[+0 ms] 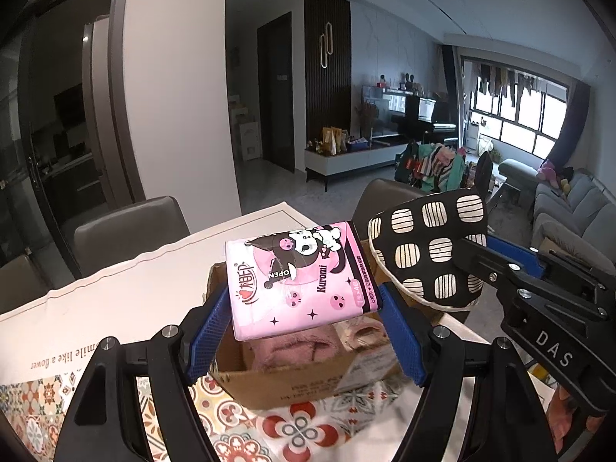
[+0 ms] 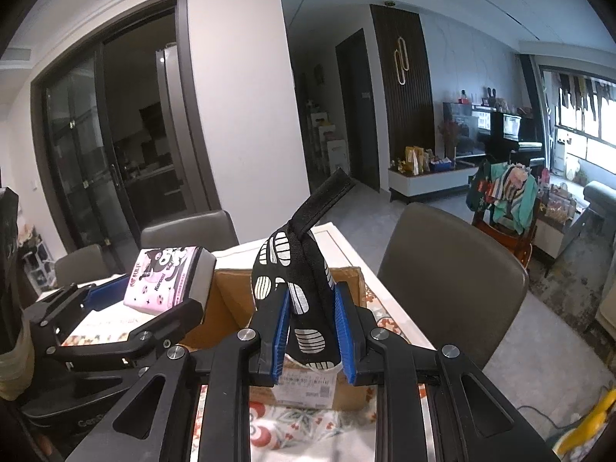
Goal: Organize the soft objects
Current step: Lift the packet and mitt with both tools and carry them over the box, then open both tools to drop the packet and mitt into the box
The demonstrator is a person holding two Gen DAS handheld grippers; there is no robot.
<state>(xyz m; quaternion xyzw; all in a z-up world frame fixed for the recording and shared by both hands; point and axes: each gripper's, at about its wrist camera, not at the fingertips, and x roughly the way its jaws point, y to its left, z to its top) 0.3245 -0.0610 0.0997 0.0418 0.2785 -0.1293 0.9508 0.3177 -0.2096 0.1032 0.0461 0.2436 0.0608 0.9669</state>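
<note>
- Left wrist view: the left gripper (image 1: 304, 315) clamps a pink tissue pack (image 1: 296, 281) between its blue pads, holding it above an open cardboard box (image 1: 292, 385) on a patterned tablecloth (image 1: 115, 300). Pink cloth (image 1: 292, 350) lies inside the box. To the right, the right gripper (image 1: 477, 258) grips a black-and-white patterned pouch (image 1: 427, 254).
- Right wrist view: the right gripper (image 2: 312, 327), nearly closed, pinches the pouch (image 2: 296, 281) upright over the box (image 2: 231, 308), strap raised. At left, the tissue pack (image 2: 165, 281) sits in the left gripper (image 2: 146, 300). A grey chair (image 2: 450, 265) stands behind.
</note>
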